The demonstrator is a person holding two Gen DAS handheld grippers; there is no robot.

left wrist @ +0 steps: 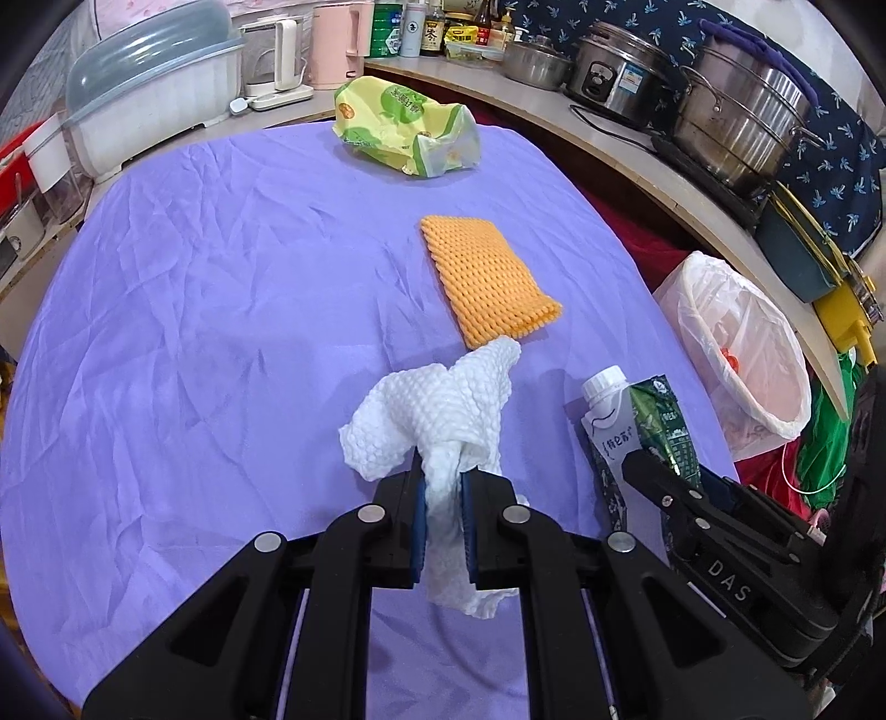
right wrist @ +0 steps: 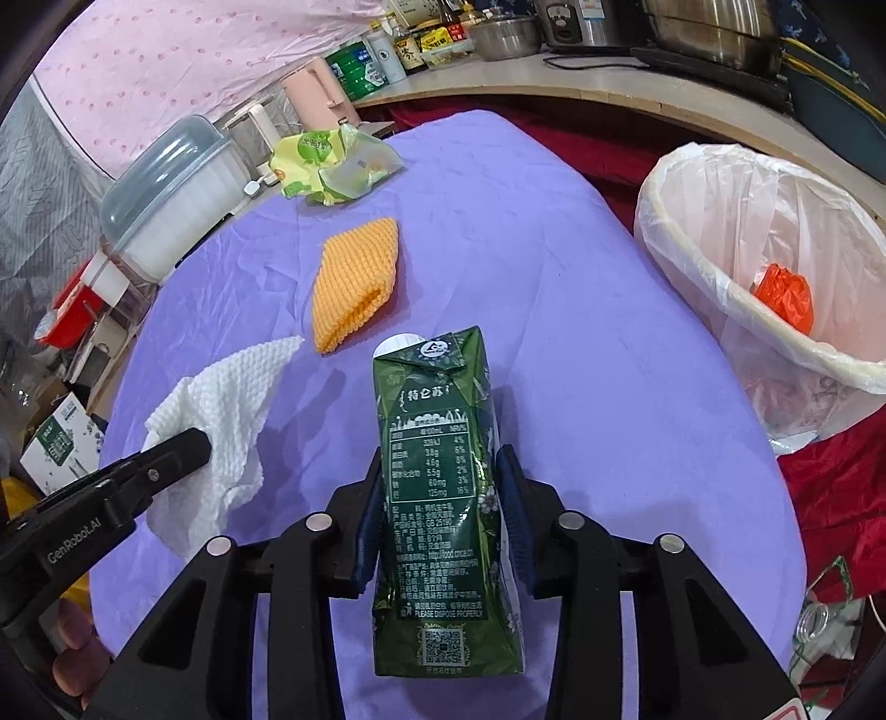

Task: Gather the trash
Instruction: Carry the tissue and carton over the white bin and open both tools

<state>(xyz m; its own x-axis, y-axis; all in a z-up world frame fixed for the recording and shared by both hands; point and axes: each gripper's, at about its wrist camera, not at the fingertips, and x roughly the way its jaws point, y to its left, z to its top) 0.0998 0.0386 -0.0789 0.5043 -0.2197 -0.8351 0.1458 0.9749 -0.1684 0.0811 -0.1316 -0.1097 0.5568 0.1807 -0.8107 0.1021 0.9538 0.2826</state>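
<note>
My left gripper (left wrist: 443, 476) is shut on a crumpled white paper towel (left wrist: 443, 404), held just above the purple tablecloth (left wrist: 221, 332); the towel also shows in the right wrist view (right wrist: 221, 410). My right gripper (right wrist: 443, 498) is shut on a green milk carton (right wrist: 443, 498), which also shows in the left wrist view (left wrist: 648, 432). An orange foam net sleeve (left wrist: 487, 274) lies mid-table and shows in the right wrist view too (right wrist: 354, 282). A yellow-green snack bag (left wrist: 404, 127) lies at the far edge. A bin lined with a white bag (right wrist: 775, 266) stands right of the table.
A counter behind holds steel pots (left wrist: 742, 122), a rice cooker (left wrist: 614, 77), bottles, a pink kettle (left wrist: 338, 44) and a lidded white container (left wrist: 155, 94). Something orange (right wrist: 783, 296) lies inside the bin. Red cloth (right wrist: 830, 498) lies under the bin.
</note>
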